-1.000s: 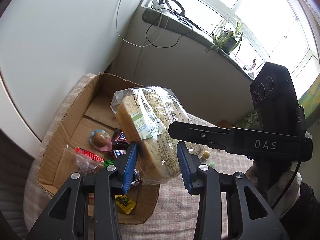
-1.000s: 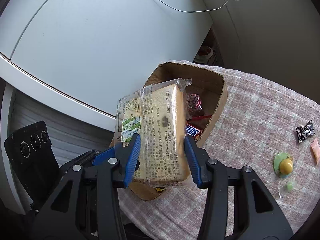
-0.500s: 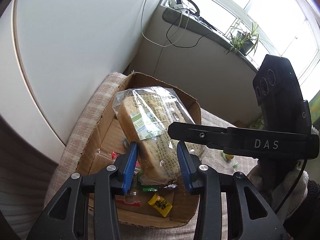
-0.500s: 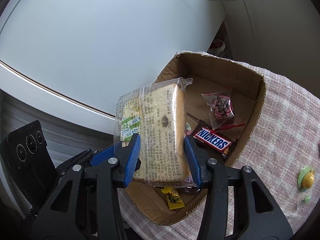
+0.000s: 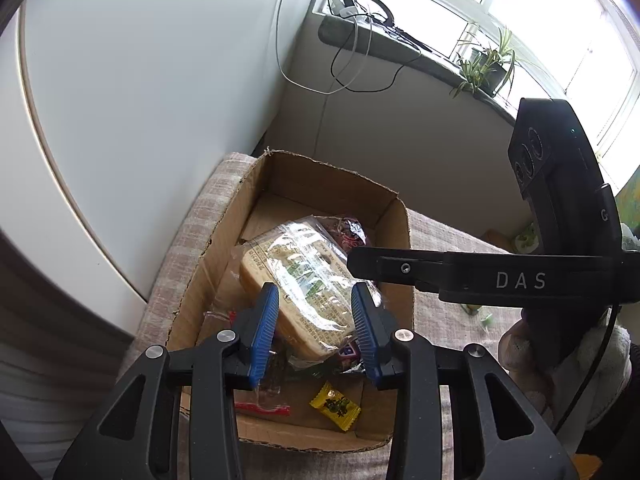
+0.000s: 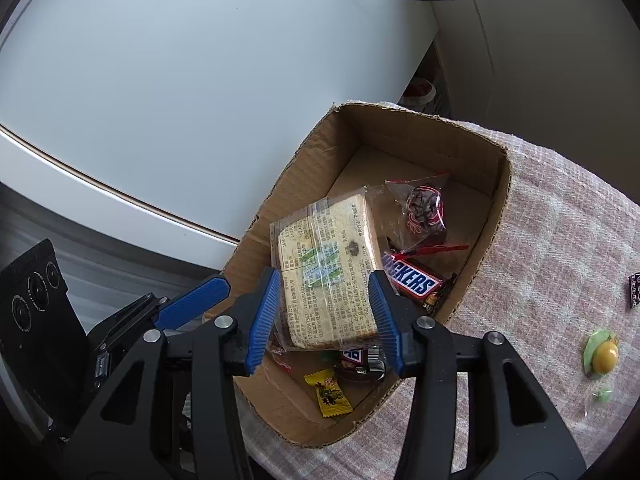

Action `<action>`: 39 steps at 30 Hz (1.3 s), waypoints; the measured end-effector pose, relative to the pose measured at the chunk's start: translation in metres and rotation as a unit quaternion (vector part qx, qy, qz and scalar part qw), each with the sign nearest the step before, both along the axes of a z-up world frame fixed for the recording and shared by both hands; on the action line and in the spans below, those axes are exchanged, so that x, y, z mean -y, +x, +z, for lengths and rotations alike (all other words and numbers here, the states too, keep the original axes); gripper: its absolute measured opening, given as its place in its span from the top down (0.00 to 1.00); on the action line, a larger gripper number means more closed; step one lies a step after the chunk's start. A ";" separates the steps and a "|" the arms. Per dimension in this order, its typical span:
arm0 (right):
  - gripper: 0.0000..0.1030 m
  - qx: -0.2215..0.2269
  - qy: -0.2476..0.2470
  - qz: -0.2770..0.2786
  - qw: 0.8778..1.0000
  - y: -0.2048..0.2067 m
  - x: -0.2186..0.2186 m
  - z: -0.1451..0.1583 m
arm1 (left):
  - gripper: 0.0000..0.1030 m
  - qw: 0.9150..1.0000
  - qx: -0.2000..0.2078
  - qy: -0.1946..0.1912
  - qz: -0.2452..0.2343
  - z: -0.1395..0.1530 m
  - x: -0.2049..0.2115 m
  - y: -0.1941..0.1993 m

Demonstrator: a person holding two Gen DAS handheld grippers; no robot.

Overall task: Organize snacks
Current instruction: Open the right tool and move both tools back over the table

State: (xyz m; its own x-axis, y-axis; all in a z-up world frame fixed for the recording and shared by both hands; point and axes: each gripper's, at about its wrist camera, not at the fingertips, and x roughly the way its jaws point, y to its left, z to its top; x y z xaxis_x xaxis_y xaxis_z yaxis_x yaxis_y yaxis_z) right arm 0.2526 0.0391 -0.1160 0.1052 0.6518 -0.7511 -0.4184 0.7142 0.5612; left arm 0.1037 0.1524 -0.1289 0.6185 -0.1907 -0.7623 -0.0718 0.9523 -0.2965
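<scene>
While the bread pack (image 5: 304,280) is held low inside the cardboard box (image 5: 404,240), it is gripped from two sides. The left gripper (image 5: 314,316) is clamped on the thin sides of the bread pack, and its jaws are being squeezed in a little more. The right gripper (image 6: 324,312) is clamped on the wide sides. The pack is tilted, with its far end down near the box floor.

Soft bread can be squashed if it is squeezed too hard. The small snacks under it can be crushed if it is pushed down on them. The Snickers bar (image 6: 414,284) lies just beside it, and the yellow candy (image 5: 335,406) lies near the front wall. The pack may be tipped over or twisted if one side is let go long before the other. The clear wrapper is slippery, so it may be pulled loose. The box wall may be bumped by the grippers, and the box may be pushed along the checked cloth (image 6: 560,220).

What lies under the bread cannot be seen well. Whether its far end is resting on the floor cannot be told. The red-tied bag (image 6: 424,208) is partly hidden behind it. A dark packet (image 6: 634,290) on the cloth is cut off by the picture's edge.
</scene>
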 end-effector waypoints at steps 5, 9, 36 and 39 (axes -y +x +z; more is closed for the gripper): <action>0.43 0.012 -0.001 -0.005 1.000 -0.006 0.014 0.010 | 0.65 1.000 0.001 0.000 0.001 0.003 0.002 -0.001; 0.43 0.019 -0.004 -0.012 1.000 -0.009 0.027 0.016 | 0.65 1.000 0.002 0.009 -0.005 0.008 0.008 -0.003; 0.24 0.105 -0.139 -0.136 0.975 -0.053 0.239 0.012 | 0.65 0.994 -0.003 -0.021 -0.105 0.004 0.126 0.011; 0.25 0.105 -0.138 -0.125 0.977 -0.063 0.245 0.003 | 0.65 0.991 -0.010 -0.023 -0.129 -0.003 0.147 0.017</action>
